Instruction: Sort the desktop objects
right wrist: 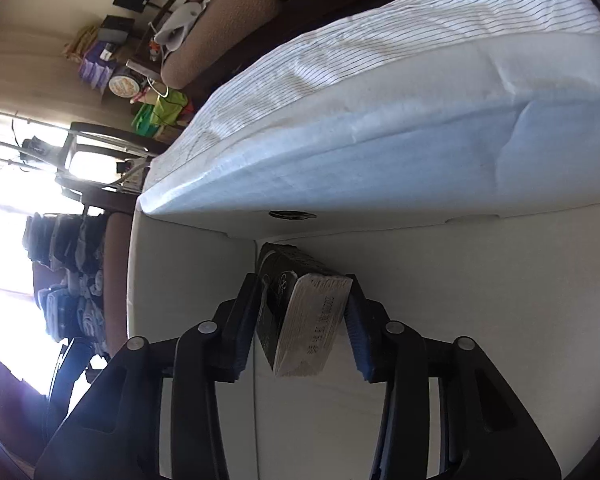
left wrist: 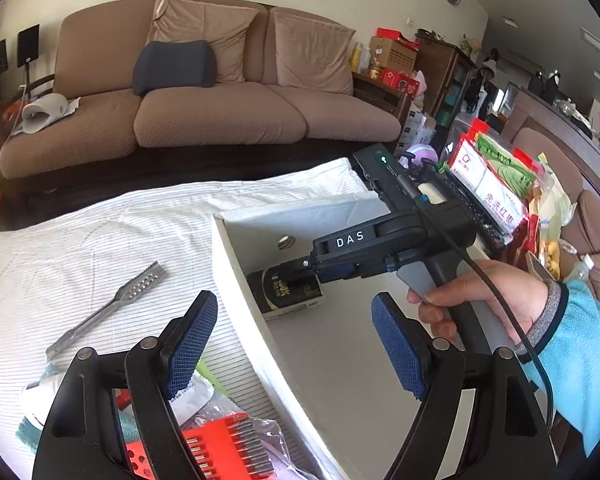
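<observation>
Two handheld grippers are seen over a table covered with a white striped cloth (left wrist: 100,224). A white storage box (left wrist: 236,280) stands on the cloth, and a dark carton with gold print (left wrist: 288,292) lies on its side on the box floor, close to the near-left wall and near the corner below a round metal grommet (left wrist: 286,242) in the far wall.

The right gripper (left wrist: 300,270) is carried by a person's hand (left wrist: 480,300) in a light blue sleeve (left wrist: 588,364) and is reached down into the box. In the right wrist view the carton (right wrist: 308,320) is seen end-on between the two blue pads of the right gripper (right wrist: 300,328). The left pad (right wrist: 242,340) is seen apart from the carton's dark face, and the right pad (right wrist: 360,340) is at the carton's pale end edge; whether that pad touches cannot be told. The fingers are therefore read as released, with the carton resting on the box floor.

The left gripper (left wrist: 296,344) is held above the near-left wall of the box, its blue pads spread wide with nothing between them.

Metal tongs (left wrist: 108,308) lie on the cloth left of the box. A red bit holder (left wrist: 220,448) in a clear bag lies at the lower edge, under the left gripper
</observation>
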